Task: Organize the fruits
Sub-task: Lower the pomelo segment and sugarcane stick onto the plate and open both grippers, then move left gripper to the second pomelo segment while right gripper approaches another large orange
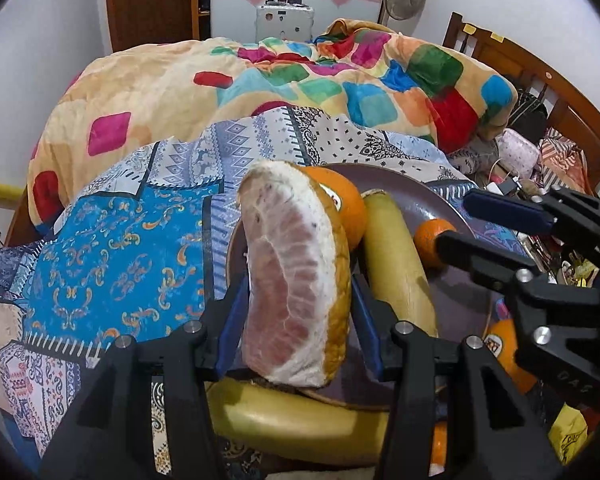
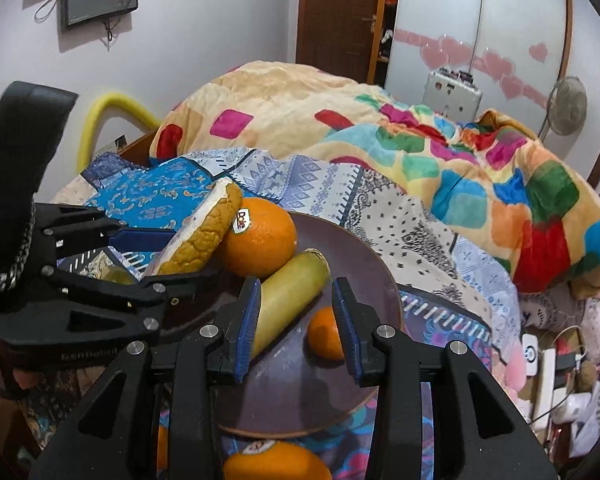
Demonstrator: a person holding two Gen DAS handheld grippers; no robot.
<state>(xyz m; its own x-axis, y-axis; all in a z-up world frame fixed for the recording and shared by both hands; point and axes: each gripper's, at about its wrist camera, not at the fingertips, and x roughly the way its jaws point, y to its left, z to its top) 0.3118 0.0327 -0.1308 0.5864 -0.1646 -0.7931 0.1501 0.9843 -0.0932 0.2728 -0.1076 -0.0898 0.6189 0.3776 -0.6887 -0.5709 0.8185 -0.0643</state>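
My left gripper (image 1: 296,300) is shut on a pomelo wedge (image 1: 296,276) with pink flesh and yellow rind, held above the left rim of a brown plate (image 1: 432,196). In the right wrist view the wedge (image 2: 198,236) leans against a large orange (image 2: 260,236) with a Dole sticker. On the plate (image 2: 364,268) lie that orange (image 1: 346,208), a banana (image 2: 288,296) and a small mandarin (image 2: 326,334). My right gripper (image 2: 296,328) is open and empty above the plate, its fingers on either side of the mandarin; it also shows in the left wrist view (image 1: 452,224).
The plate sits on a patterned bedsheet (image 1: 112,248). Another banana (image 1: 296,428) and another stickered orange (image 2: 276,462) lie off the plate near me. A bunched colourful blanket (image 2: 420,148) lies behind. Clutter and cables (image 2: 548,360) fill the right side.
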